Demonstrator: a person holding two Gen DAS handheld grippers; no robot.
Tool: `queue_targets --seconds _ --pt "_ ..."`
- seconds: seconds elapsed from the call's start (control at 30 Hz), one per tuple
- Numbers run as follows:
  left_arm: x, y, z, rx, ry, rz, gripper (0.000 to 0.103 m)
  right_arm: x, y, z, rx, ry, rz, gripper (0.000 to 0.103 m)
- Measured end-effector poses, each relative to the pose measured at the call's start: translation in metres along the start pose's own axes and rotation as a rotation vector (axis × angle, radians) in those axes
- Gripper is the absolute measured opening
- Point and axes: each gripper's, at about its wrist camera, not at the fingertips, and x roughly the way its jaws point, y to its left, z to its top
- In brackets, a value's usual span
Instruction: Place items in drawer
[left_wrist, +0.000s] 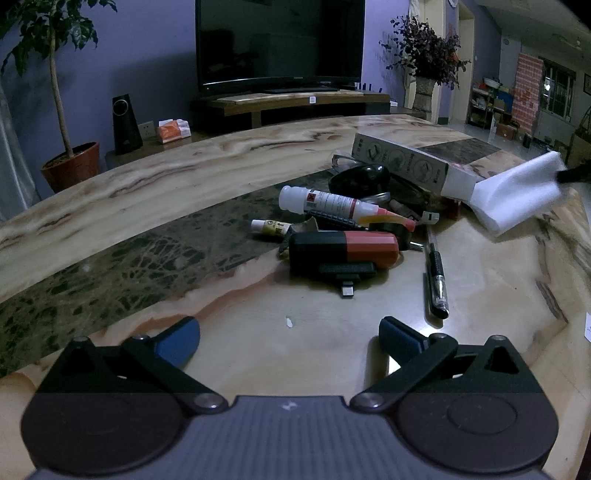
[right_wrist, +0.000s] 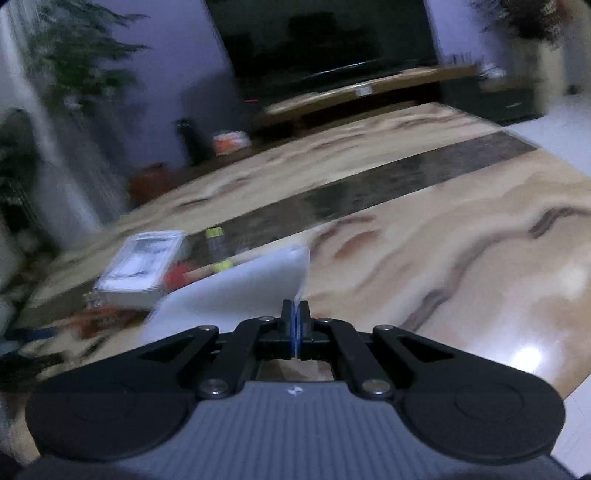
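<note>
My right gripper (right_wrist: 295, 308) is shut on the edge of a white folded tissue pack (right_wrist: 236, 291), lifted above the marble table; the left wrist view shows that same white tissue pack (left_wrist: 517, 192) hanging at the right, pinched by the dark tip of the right gripper (left_wrist: 570, 173). My left gripper (left_wrist: 290, 336) stands open low over the table with nothing between its blue pads. Ahead of it lies a pile: a black and red block (left_wrist: 341, 249), a white glue bottle (left_wrist: 325, 201), a small tube (left_wrist: 269, 227), a black pen (left_wrist: 436, 275) and a long grey box (left_wrist: 402, 162).
The marble table (left_wrist: 147, 206) has a dark band across it. A TV (left_wrist: 279, 40) on a low stand, a speaker (left_wrist: 125, 123), a potted tree (left_wrist: 70, 162) and a vase of dried flowers (left_wrist: 424, 74) stand beyond the far edge. No drawer is in view.
</note>
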Motion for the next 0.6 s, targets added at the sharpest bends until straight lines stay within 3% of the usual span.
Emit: queue_targets --seconds 0.13,0.23,0.4,0.6 --pt "0.0 0.0 0.0 0.0 0.0 0.0 0.103 -0.028 -0.001 -0.024 -0.087 0.047 0.11 0.002" --pt "0.0 0.0 0.0 0.0 0.0 0.0 0.103 -0.028 -0.009 -0.041 -0.086 0.163 0.2 0.002" --pt "0.0 0.0 0.0 0.0 0.0 0.0 0.103 -0.017 0.01 -0.067 -0.198 0.356 0.311 0.002" --pt "0.0 0.0 0.0 0.0 0.0 0.0 0.103 -0.019 0.036 -0.073 -0.293 0.399 0.423 0.002"
